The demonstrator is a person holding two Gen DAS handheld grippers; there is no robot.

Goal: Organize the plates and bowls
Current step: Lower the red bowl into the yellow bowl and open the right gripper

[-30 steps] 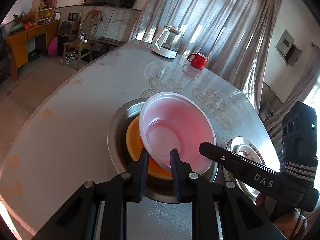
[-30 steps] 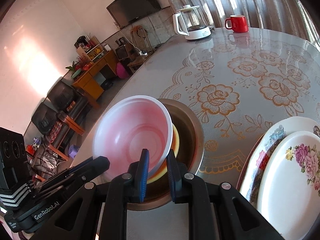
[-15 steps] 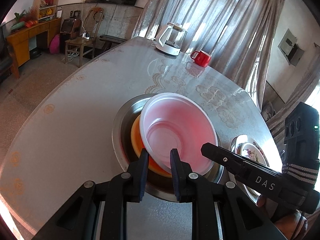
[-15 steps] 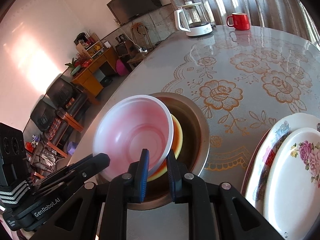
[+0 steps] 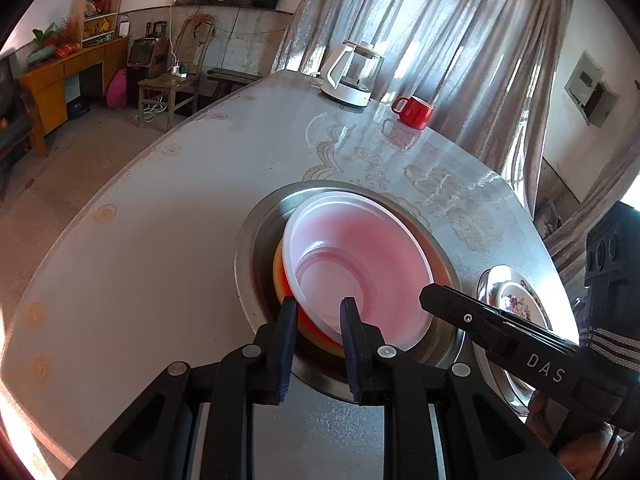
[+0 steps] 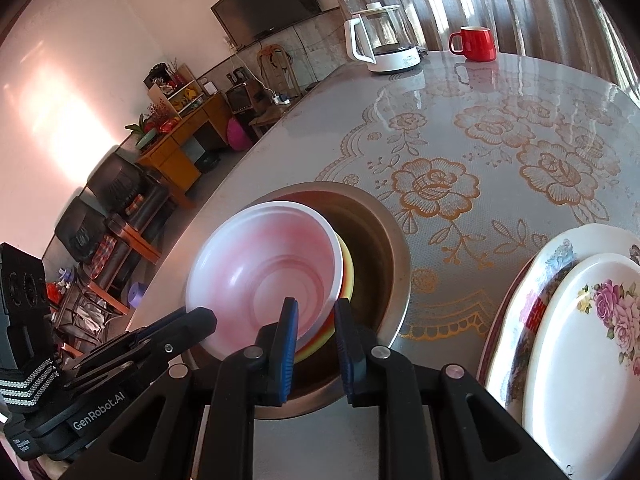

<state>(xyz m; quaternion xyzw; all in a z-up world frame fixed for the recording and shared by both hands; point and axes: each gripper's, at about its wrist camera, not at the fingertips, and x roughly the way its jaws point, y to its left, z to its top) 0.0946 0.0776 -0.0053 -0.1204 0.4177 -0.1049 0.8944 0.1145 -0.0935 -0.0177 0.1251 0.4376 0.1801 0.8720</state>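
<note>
The pink bowl [image 5: 360,264] is down! A second ago it was tipped up with its far rim well clear; now it has sunk into the orange bowl [image 5: 280,276], and only a sliver of orange shows around its left edge. Both sit inside the steel basin [image 5: 256,240], so that's three nested, largest at the bottom.

The pink bowl isn't quite centred. It leans toward the near side, where the tools have it.

The left gripper [image 5: 318,308] is clamped on the near rim, one pad inside the bowl and one outside. Its jaws stand just as they did a moment back, with no sign of letting go.

The right gripper [image 6: 316,308] is pinched onto the same rim a little further round. Its jaws are nearly closed and the bowl's edge is between them. It may be easing by a hair, but from here I'd call it a hold.

So the placing looks done and the release is what's left. Once both grips come off, I'd expect the bowl to drop that last bit and settle level.

Further out, a stack of flowered plates [image 6: 580,340] waits just beside the basin on the right, already piled. Across the table [image 5: 160,240], a glass kettle [image 5: 352,76] and a red mug [image 5: 414,112] stand at the far edge, well apart from the action.
</note>
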